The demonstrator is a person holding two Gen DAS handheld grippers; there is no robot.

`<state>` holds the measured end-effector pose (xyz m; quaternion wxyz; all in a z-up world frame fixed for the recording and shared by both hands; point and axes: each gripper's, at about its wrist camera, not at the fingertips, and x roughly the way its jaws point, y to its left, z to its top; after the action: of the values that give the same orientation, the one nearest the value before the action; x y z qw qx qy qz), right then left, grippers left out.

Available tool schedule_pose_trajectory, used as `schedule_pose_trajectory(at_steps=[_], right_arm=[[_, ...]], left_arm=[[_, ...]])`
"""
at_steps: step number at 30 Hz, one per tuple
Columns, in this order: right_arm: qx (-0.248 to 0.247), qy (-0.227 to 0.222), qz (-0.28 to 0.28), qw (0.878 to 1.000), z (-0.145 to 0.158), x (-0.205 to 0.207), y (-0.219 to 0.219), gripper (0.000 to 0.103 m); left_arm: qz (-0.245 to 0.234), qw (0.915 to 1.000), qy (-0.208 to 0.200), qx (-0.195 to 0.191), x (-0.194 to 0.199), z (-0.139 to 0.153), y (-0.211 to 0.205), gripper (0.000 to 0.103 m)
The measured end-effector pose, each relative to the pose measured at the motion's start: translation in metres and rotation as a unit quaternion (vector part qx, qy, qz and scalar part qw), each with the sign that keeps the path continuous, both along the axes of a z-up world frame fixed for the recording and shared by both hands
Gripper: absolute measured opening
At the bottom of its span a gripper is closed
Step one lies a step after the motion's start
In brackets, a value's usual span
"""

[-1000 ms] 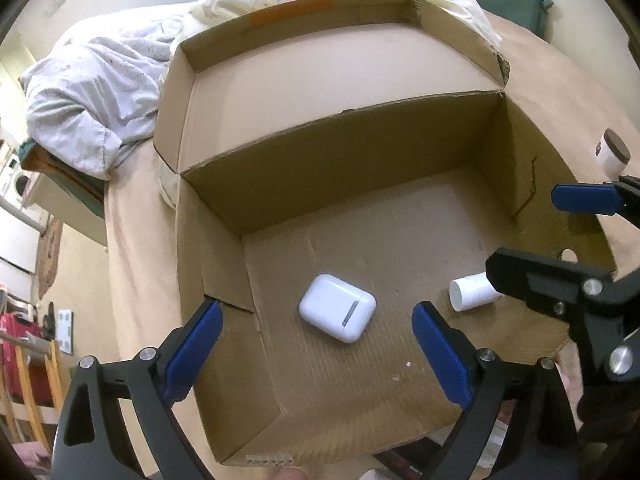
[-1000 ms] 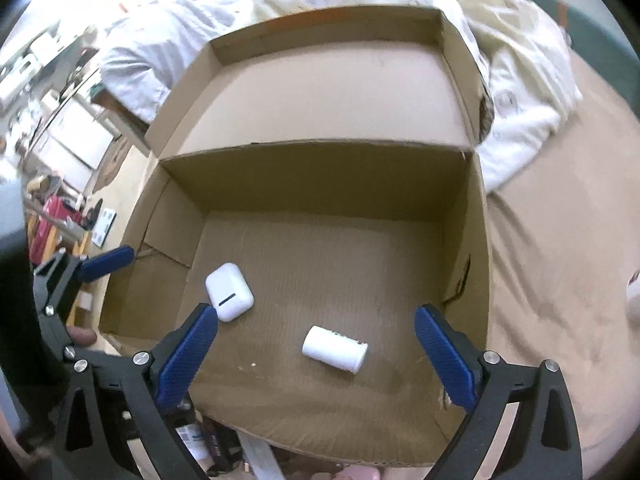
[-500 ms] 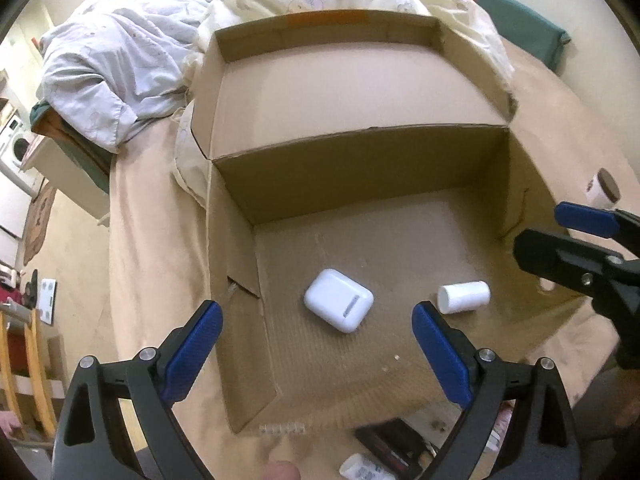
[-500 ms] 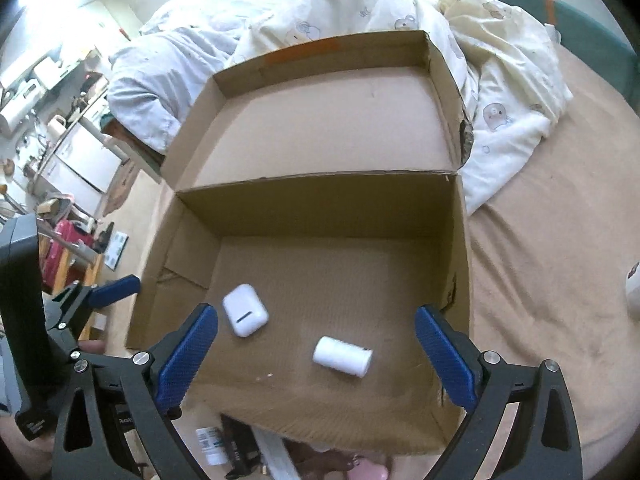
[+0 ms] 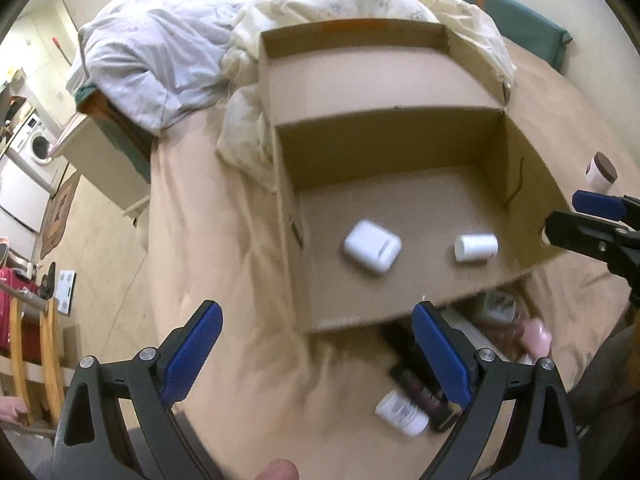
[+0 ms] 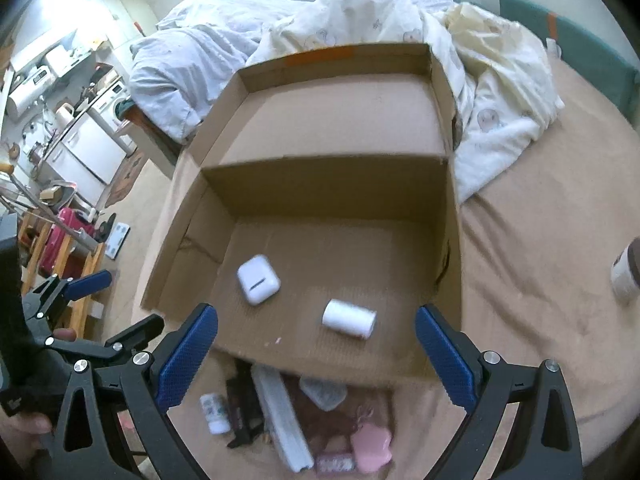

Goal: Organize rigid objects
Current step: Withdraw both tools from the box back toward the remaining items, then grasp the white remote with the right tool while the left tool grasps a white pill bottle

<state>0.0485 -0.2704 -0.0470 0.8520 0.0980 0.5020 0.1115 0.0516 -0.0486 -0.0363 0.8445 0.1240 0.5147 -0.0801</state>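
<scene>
Both the left gripper and right gripper hang spread apart and empty near the cardboard box, which holds an earbud case and a white bottle.

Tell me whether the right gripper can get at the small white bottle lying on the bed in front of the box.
Probably yes. The right gripper is open and holds nothing, and the white bottle lies uncovered on the bed just below it, outside the cardboard box. A dark object lies close beside it, so the grip may be tight.
</scene>
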Motion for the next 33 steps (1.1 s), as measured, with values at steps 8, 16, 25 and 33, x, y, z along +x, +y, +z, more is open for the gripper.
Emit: schedule_pose_trajectory(at_steps=[8, 16, 25, 33], right_arm=[[0.010, 0.013, 0.003, 1.000, -0.008, -0.031, 0.003, 0.103], [-0.014, 0.050, -0.001, 0.999, -0.031, -0.048, 0.000, 0.103], [0.006, 0.079, 0.002, 0.997, -0.046, -0.054, -0.017, 0.103], [0.018, 0.074, 0.013, 0.997, -0.041, -0.051, -0.010, 0.103]], left_arm=[[0.018, 0.9993, 0.032, -0.005, -0.020, -0.013, 0.022, 0.095], [-0.022, 0.9961, 0.084, 0.012, -0.023, -0.041, 0.013, 0.095], [-0.139, 0.9741, 0.159, 0.080, -0.041, -0.088, -0.027, 0.095], [-0.211, 0.9569, 0.175, 0.096, -0.055, -0.105, -0.045, 0.083]])
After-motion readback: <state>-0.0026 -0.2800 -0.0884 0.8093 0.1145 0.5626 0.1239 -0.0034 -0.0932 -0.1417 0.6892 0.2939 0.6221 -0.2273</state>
